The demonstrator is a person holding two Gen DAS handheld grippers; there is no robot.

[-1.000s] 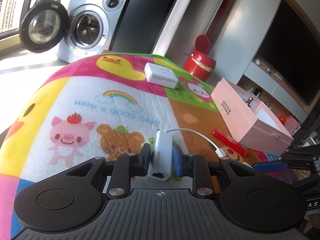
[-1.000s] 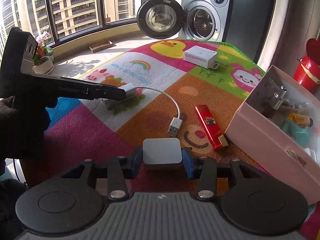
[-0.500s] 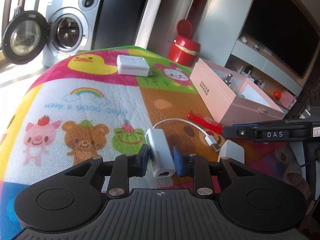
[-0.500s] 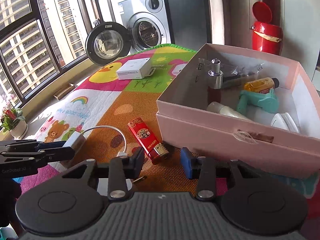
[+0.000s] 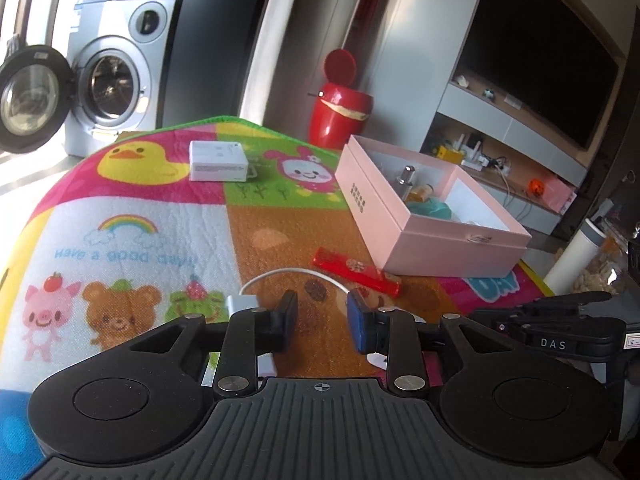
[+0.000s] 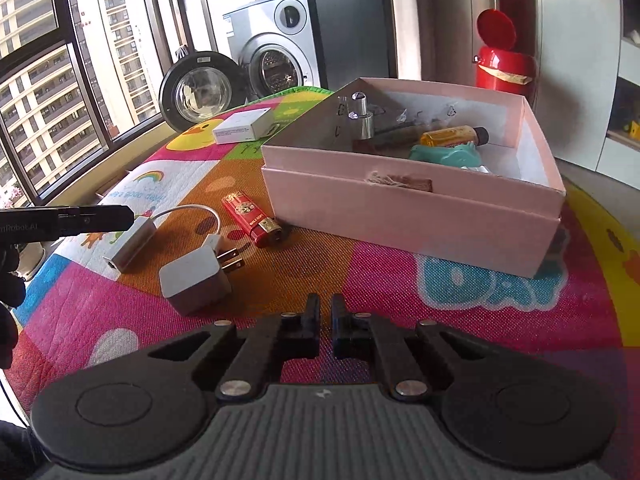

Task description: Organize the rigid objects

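L tongs (image 5: 322, 316) spread, empty; R tongs (image 6: 325, 322) nearly shut, empty. Adapter (image 6: 130, 246), plug charger (image 6: 196, 280), lighter (image 6: 250, 222) on mat, outside pink box (image 6: 412, 208). Risk: adapter cable snags charger prongs on lift.

In the left wrist view, the white adapter (image 5: 241, 303) is mostly hidden behind the left finger of the left gripper (image 5: 322, 315); only one corner and its cable show. The white charger (image 5: 375, 360) is only a small piece under the right finger. Inside the pink box (image 5: 436, 252), the near wall covers the lower parts of the items, so I cannot tell what each one is. In the right wrist view, the picture's left edge cuts off the left gripper's body, and the print on the small white box (image 6: 240, 125) is too small to read.
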